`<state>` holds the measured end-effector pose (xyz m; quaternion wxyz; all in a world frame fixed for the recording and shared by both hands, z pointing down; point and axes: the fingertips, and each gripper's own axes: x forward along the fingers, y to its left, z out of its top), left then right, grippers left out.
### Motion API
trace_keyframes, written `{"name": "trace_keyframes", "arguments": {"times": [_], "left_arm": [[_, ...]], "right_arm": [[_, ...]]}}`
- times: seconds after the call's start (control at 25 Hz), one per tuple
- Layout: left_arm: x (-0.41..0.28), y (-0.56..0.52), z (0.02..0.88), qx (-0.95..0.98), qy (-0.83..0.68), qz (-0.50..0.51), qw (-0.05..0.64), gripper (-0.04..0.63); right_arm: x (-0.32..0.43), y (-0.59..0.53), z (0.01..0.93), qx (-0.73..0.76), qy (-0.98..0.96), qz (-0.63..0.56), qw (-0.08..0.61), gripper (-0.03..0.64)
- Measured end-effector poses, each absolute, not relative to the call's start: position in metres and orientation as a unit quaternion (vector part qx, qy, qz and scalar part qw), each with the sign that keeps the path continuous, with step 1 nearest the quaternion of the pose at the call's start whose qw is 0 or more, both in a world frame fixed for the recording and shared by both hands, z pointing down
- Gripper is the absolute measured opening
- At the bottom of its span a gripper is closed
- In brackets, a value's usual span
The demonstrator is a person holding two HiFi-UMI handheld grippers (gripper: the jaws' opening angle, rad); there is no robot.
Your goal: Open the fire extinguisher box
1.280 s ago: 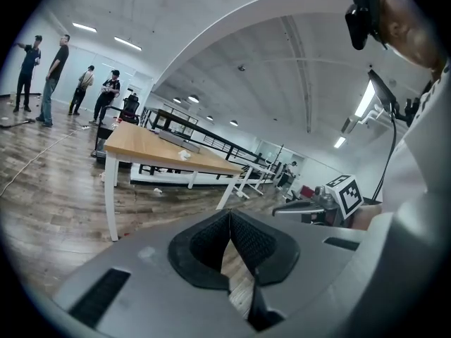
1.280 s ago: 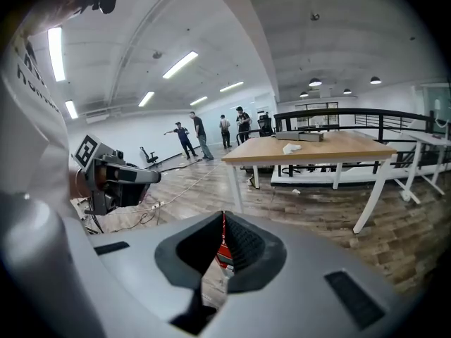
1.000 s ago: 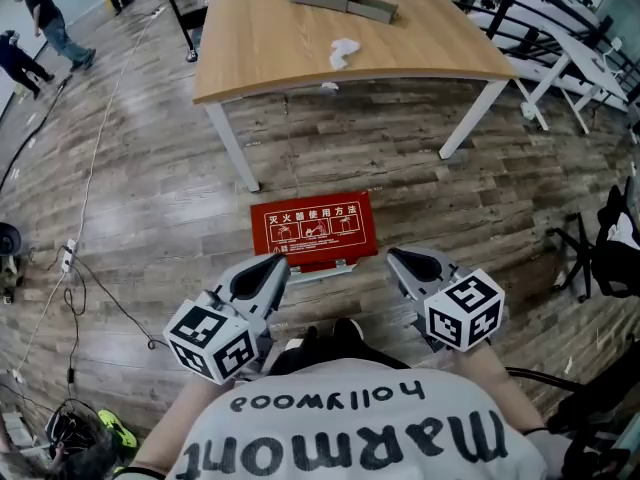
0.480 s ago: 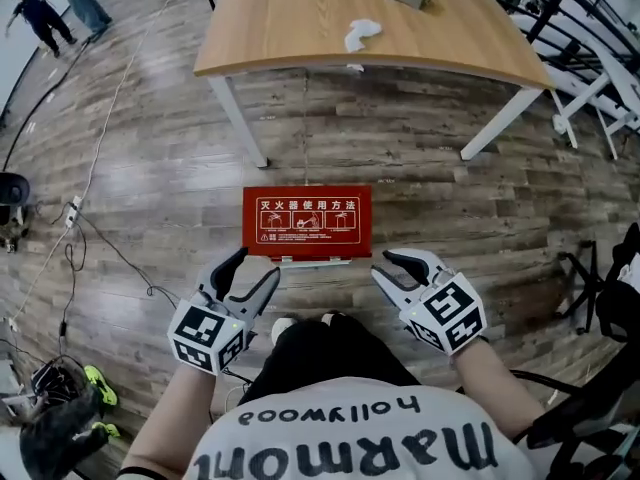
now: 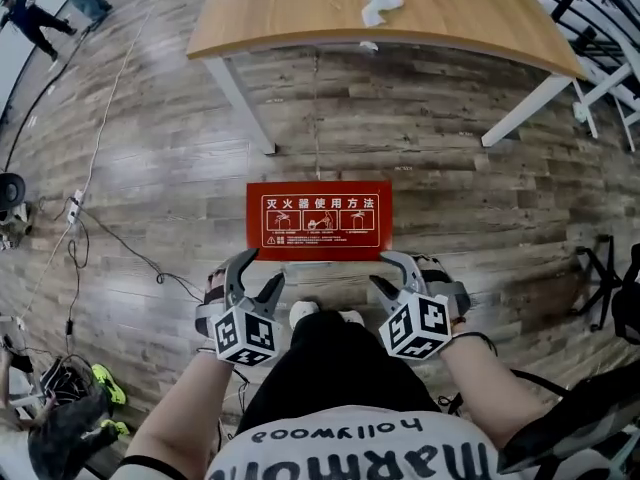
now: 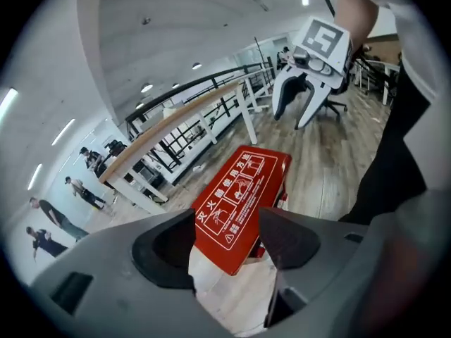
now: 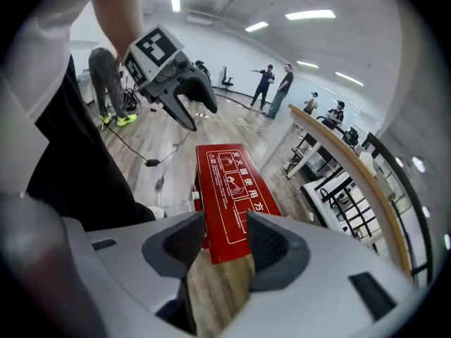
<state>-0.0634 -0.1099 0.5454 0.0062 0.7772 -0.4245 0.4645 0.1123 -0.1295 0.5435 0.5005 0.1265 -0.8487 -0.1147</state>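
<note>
The fire extinguisher box (image 5: 318, 220) lies flat on the wooden floor (image 5: 150, 188), red lid with white printed instructions facing up, just in front of the person's knees and short of the table (image 5: 300, 18). Both forearms reach down on either side of the dark trouser legs, and the hands are held low, each pointing its tongs forward and down at the near edge of the box.

The left gripper (image 5: 258, 271) sits at the near left corner. Its jaws have just been opening and now stand spread wide; that corner shows in the gap between them, with the pads not pressing on it. The right gripper (image 5: 380, 270) sits at the near right corner. Its jaws have also just been opening and stand apart, the corner showing in the gap, unpinched. The marker cubes face up toward the head.
</note>
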Motion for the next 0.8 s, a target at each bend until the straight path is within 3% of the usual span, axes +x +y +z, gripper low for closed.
{"name": "trace_keyframes", "arguments": {"times": [0.32,0.56,0.8], "left_arm": [[-0.086,-0.121,0.664,0.751,-0.359,0.551,-0.050,0.259],[-0.095,-0.127,0.696,0.728,-0.359,0.567,-0.138,0.259],[-0.095,-0.132,0.705,0.719,-0.390,0.553,-0.162,0.259]], "right_arm": [[0.112,-0.141,0.651,0.158,-0.796,-0.194,0.551,0.206],[0.122,-0.151,0.691,0.200,-0.764,-0.278,0.547,0.232],[0.118,-0.159,0.701,0.228,-0.761,-0.311,0.522,0.239]]}}
